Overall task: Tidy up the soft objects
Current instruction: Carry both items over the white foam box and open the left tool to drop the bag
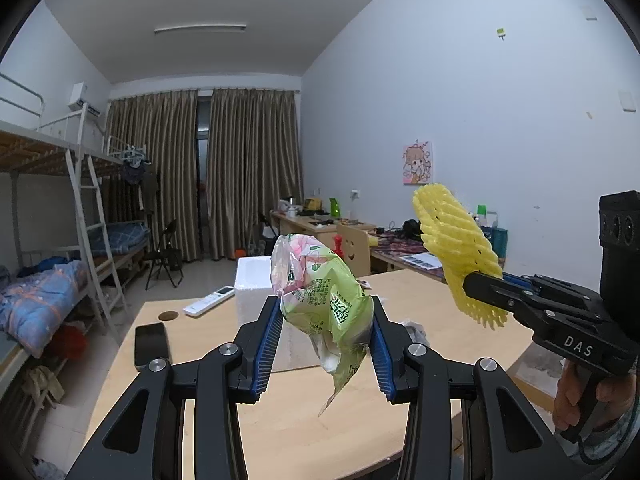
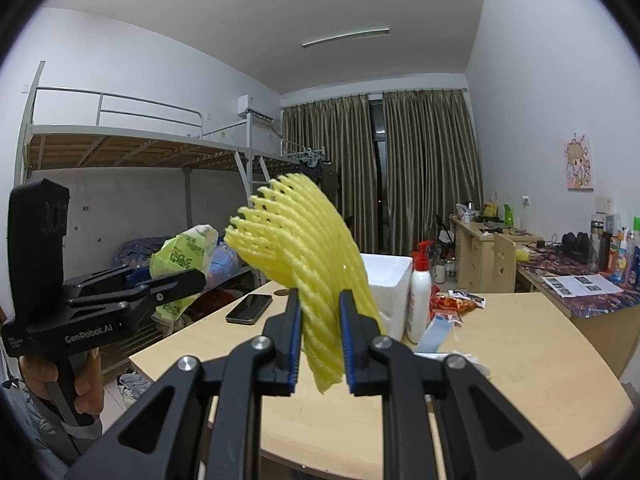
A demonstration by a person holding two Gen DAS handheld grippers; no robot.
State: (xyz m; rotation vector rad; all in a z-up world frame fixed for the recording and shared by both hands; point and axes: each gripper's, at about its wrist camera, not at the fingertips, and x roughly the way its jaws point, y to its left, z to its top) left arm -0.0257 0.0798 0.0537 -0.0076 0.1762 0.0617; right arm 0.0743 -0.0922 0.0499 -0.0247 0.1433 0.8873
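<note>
Each camera sits just behind its own fingers, raised above the wooden table (image 1: 420, 292) and facing down the room to the curtains (image 2: 400, 168) — each catching the other gripper at its side; both share the white foam box (image 1: 250, 280).

Black plastic left gripper (image 1: 325, 344): blue ribbed pads, silver pivot screws. Black plastic right gripper (image 2: 320, 342): identical; side marked "DAS".

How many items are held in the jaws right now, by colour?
Yellow: 1, the foam net in the right gripper
Green: 1, the packet in the left gripper
Total: 2, both held up above the table
</note>
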